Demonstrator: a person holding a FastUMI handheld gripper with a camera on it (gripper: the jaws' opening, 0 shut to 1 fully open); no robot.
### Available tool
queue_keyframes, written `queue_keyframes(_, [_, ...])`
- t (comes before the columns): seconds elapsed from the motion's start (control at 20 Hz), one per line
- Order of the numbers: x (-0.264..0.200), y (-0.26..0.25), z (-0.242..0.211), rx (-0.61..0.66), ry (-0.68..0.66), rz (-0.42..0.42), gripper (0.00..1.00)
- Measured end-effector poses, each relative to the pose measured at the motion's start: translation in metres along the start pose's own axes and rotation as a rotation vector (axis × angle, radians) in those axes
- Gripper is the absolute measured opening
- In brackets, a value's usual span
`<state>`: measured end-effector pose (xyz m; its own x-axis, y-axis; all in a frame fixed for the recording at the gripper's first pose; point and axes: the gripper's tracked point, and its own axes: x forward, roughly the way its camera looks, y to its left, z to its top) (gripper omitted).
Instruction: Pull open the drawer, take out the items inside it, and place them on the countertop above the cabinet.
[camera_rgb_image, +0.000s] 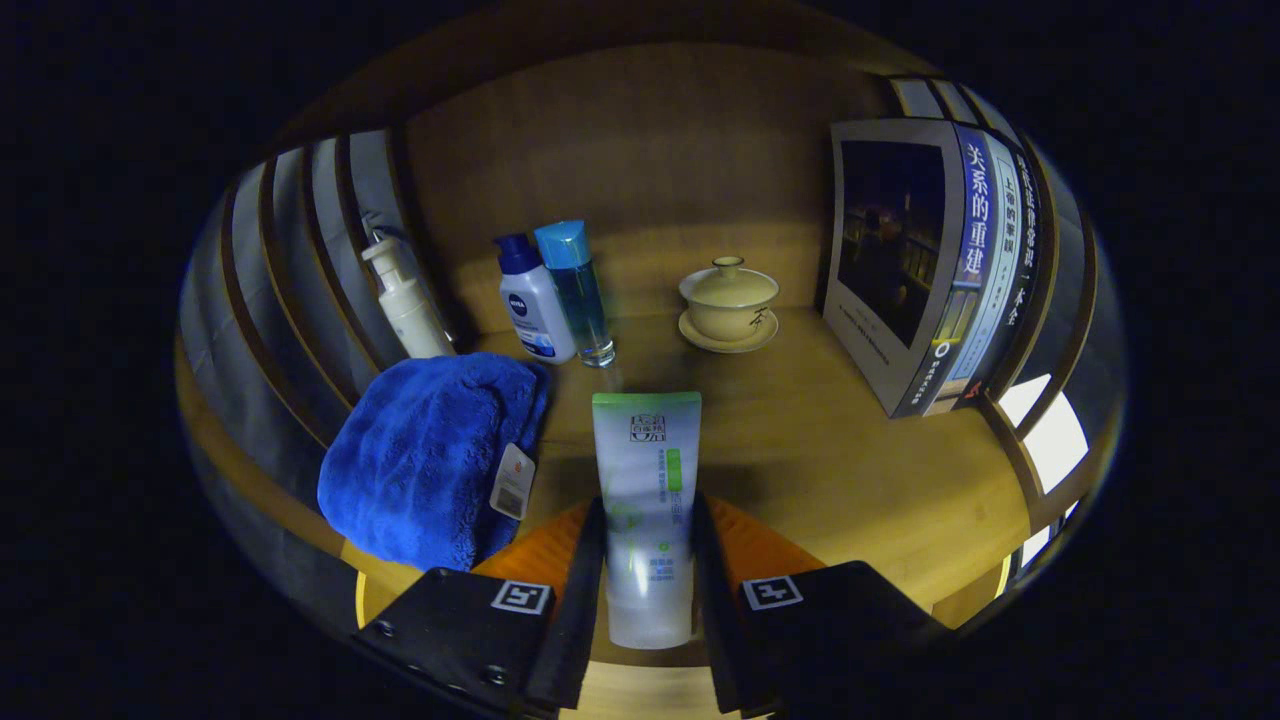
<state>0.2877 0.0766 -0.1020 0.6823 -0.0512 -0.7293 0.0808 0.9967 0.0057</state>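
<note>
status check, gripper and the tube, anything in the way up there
Gripper shut on tube, held over countertop. Blue towel close beside the tube. Bottles, lidded cup, books beyond, wood ahead bare.

A home nook: wooden shelf (800, 420) with toiletry bottles (536, 300); books (930, 270); teacup (729, 300).

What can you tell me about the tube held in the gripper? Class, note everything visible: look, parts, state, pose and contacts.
The tube is a soft, translucent whitish squeeze tube with a flat green crimped end pointing away and green printing down its face. It lies lengthwise between the fingers of the gripper, both pressing its sides. It is held over the wooden countertop, just right of the blue towel; whether it touches the wood cannot be told.
</note>
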Motion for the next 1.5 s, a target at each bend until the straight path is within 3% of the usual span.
queue_keyframes(0.3, [0.003,0.001,-0.007,0.034,-0.003,0.022,0.60])
queue_keyframes(0.6, [-0.002,0.003,-0.003,0.038,-0.015,0.039,0.78])
queue_keyframes(0.8, [-0.003,0.000,0.000,0.050,-0.039,0.026,0.98])
queue_keyframes(0.95, [-0.008,-0.002,0.008,0.047,-0.074,0.015,0.99])
queue_keyframes(1.15, [-0.028,0.010,0.020,0.055,-0.125,0.065,0.99])
queue_keyframes(1.5, [-0.095,0.019,0.036,-0.001,-0.219,0.126,0.99])
